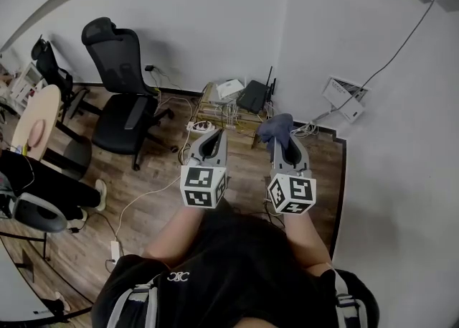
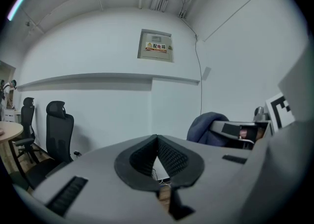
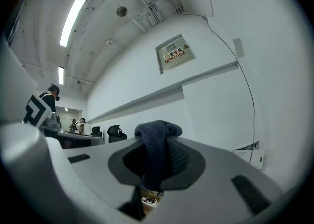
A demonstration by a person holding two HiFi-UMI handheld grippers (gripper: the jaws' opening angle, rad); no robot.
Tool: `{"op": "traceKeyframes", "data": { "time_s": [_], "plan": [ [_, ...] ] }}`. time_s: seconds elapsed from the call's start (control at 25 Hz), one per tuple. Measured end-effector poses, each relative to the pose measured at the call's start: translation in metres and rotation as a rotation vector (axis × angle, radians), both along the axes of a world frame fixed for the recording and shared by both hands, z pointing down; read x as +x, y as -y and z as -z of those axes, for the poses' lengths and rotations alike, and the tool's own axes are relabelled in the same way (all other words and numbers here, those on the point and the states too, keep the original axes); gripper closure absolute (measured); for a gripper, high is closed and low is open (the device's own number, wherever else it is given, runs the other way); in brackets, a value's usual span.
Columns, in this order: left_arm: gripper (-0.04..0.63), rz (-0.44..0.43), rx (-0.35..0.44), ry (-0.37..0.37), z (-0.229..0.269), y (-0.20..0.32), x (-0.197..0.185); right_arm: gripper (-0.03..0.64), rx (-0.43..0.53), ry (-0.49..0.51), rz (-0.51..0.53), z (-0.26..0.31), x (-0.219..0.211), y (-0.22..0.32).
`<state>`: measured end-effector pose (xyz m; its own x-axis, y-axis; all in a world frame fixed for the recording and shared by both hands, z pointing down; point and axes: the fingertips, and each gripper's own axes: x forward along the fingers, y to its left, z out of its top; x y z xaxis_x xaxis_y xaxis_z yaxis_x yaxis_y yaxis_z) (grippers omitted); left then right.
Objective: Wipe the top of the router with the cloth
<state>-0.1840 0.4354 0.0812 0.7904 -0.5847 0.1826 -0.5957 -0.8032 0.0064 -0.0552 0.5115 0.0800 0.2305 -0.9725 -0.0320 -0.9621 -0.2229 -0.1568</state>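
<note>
Blue cloth [image 1: 277, 127] sits clenched in my right tool [image 3: 157, 155]; left tool [image 2: 157, 142] closed, empty. Router [image 1: 253, 95] ahead of both, apparently unwiped.

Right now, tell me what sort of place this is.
Probably an office or workroom: a black swivel chair, a router with raised antennas, and a wall-mounted electrical box.

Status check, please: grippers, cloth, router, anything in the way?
Left gripper shut, empty. Right gripper shut on cloth, short of router. Router on wooden stack, untouched. Cables beside it.
</note>
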Motion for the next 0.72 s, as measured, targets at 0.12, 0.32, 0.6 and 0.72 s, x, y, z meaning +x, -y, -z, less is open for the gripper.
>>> {"op": "traceKeyframes", "data": {
  "time_s": [0.12,0.32,0.6,0.72],
  "plan": [
    [0.597,-0.004,0.004,-0.009,0.0,-0.002,0.007,0.58,-0.016,-0.021,0.013,-0.003,0.002,-0.002],
    [0.597,-0.025,-0.006,-0.021,-0.002,0.001,0.024,0.58,-0.019,-0.061,0.007,0.001,0.008,-0.001],
    [0.597,-0.072,0.002,-0.021,-0.007,0.023,0.05,0.58,-0.025,-0.132,-0.025,0.001,0.024,0.022],
    [0.597,-0.073,-0.016,-0.031,-0.013,0.042,0.064,0.58,-0.035,-0.116,-0.016,-0.004,0.036,0.04]
  ]
}}
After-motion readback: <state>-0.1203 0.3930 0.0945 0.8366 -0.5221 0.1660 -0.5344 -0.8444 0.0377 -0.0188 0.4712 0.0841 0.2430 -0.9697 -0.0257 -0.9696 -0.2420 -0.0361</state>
